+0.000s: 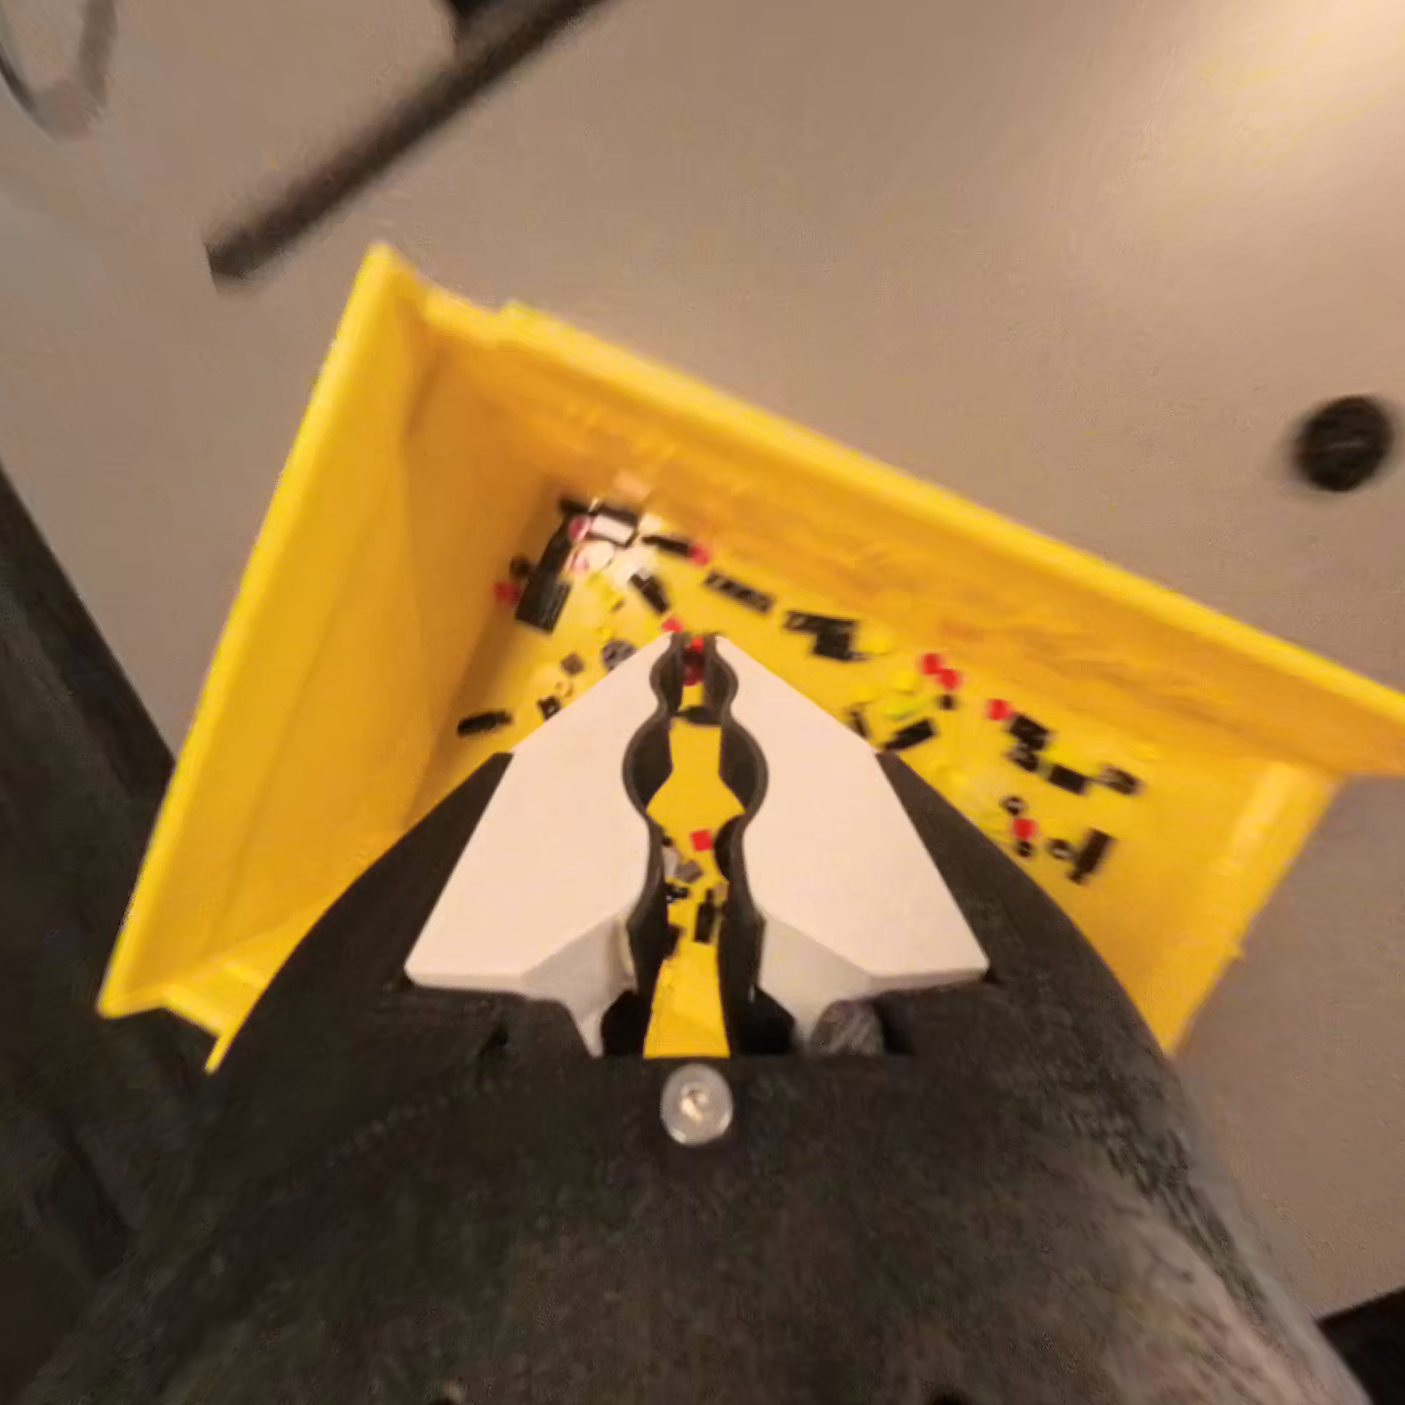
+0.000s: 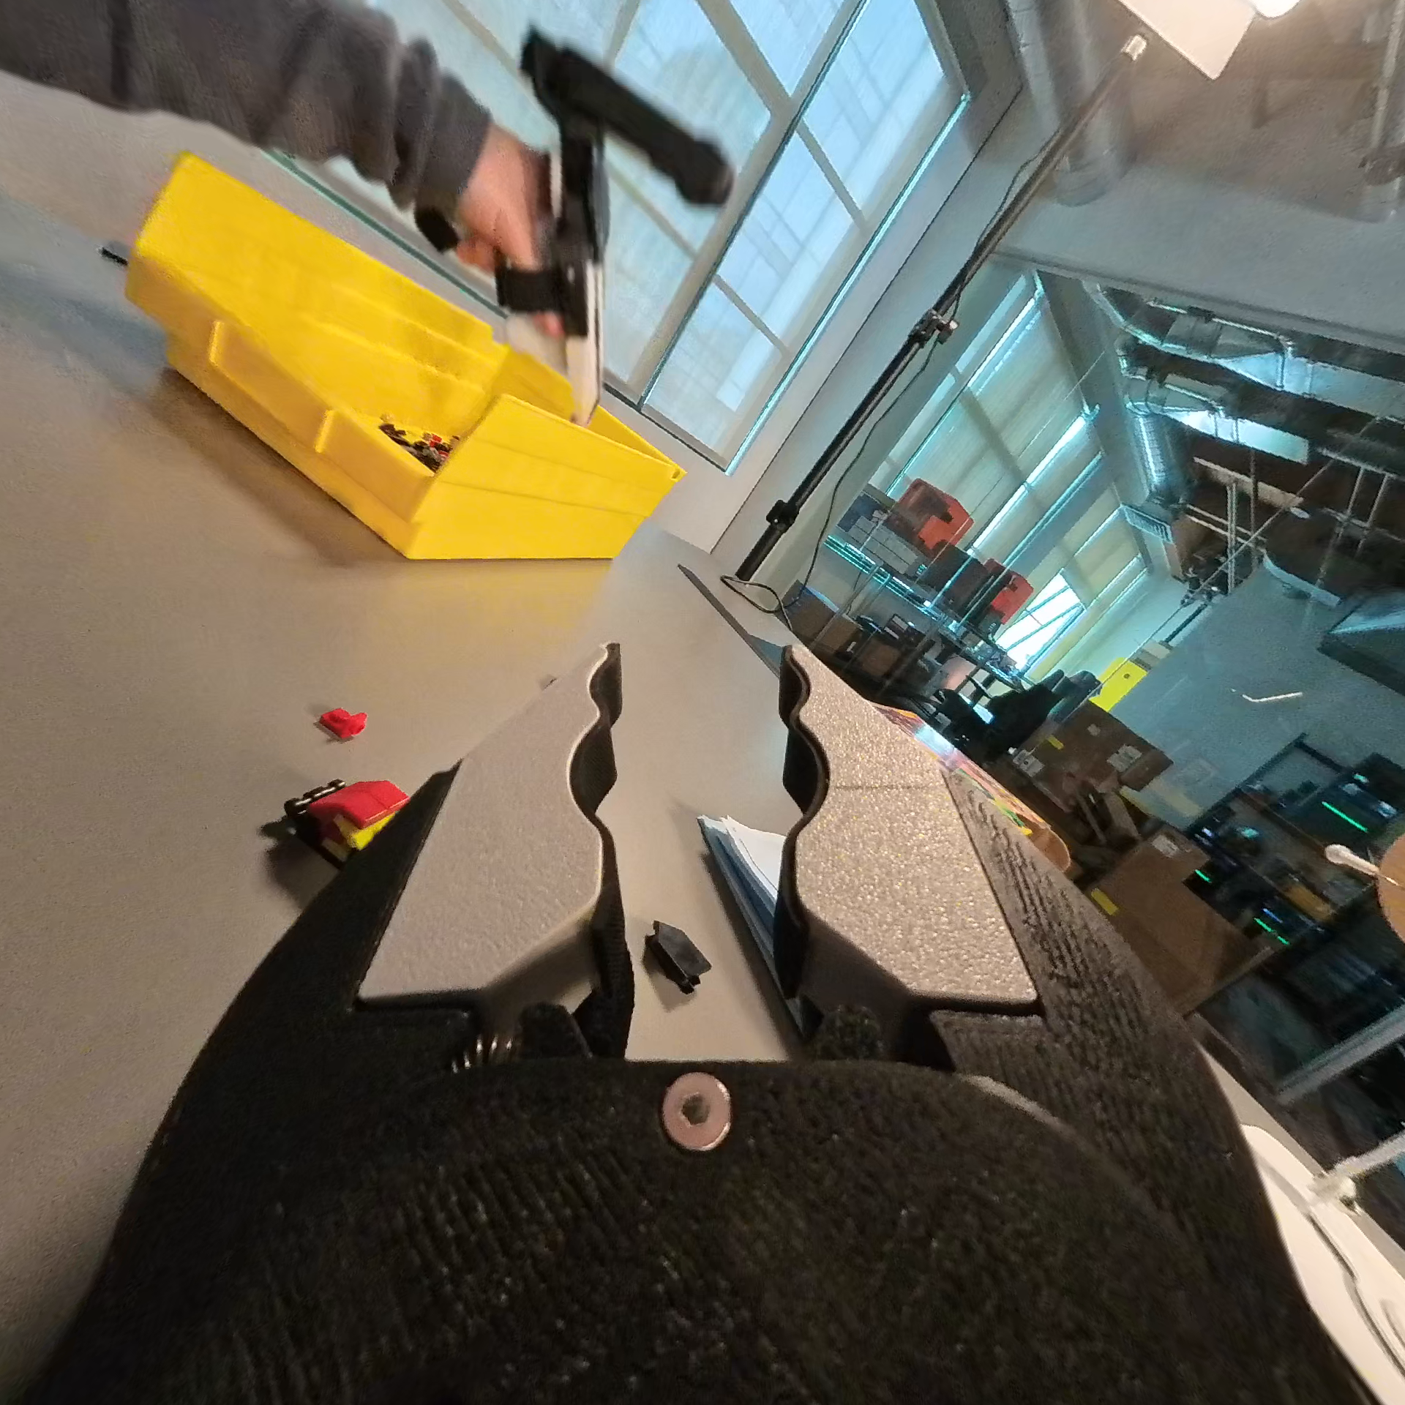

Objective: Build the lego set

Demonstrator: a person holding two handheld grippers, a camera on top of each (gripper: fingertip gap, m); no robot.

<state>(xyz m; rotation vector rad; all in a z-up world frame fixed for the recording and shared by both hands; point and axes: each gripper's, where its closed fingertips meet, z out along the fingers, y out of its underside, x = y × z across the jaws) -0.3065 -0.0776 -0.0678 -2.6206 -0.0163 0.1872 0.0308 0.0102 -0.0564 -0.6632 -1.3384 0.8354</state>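
Observation:
My left gripper hangs over a yellow bin of several small black, red and yellow lego pieces. Its jaws are closed on a small red piece at the tips; the view is blurred. It also shows in the right wrist view, reaching into the bin. My right gripper is open and empty, low over the grey table. A small black piece lies on the table between its fingers. A part-built red, yellow and black assembly and a loose red piece lie to its left.
A booklet lies by the right finger. The grey table has a black round grommet beyond the bin. A black stand rises past the table's far edge, in front of windows. Spacing between my two grippers at the tips: around 35 centimeters. From my right tips it is roughly 15 centimeters to the black round grommet; from my left, 25 centimeters.

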